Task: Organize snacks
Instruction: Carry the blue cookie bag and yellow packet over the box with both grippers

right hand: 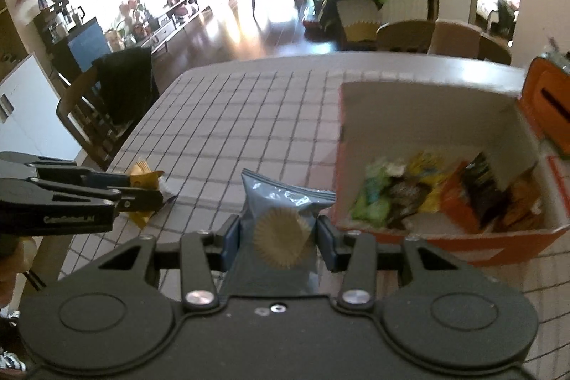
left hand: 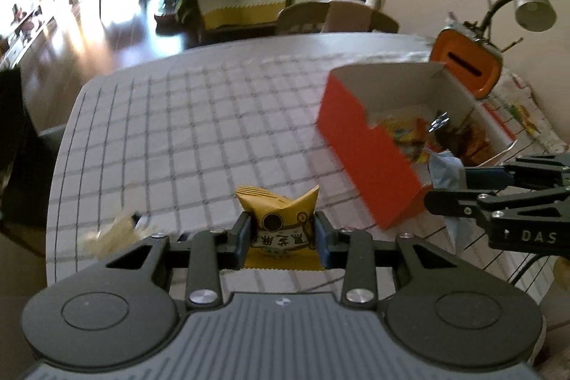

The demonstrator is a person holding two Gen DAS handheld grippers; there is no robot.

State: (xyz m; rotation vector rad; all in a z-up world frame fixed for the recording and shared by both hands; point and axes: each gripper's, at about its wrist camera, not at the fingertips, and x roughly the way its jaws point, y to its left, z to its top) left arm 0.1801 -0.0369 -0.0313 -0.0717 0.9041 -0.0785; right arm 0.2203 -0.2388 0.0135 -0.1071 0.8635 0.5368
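Note:
My left gripper [left hand: 281, 234] is shut on a yellow snack packet [left hand: 281, 212] with dark print, held above the checked tablecloth. My right gripper [right hand: 278, 234] is shut on a pale blue packet [right hand: 281, 202] showing a round cake. An orange cardboard box [right hand: 463, 241] with a white inside stands open to the right and holds several snack packets [right hand: 427, 194]. In the left wrist view the box [left hand: 359, 145] is ahead on the right, with the right gripper [left hand: 449, 191] and its blue packet [left hand: 445, 166] at its near corner. The left gripper [right hand: 142, 191] with the yellow packet [right hand: 142, 177] shows at left in the right wrist view.
The checked tablecloth [left hand: 196, 130] covers the table. An orange container with a slot [left hand: 466, 66] and a desk lamp [left hand: 530, 2] stand behind the box. A blurred pale wrapper [left hand: 114, 234] lies near the left edge. Chairs [right hand: 406, 34] stand at the far side.

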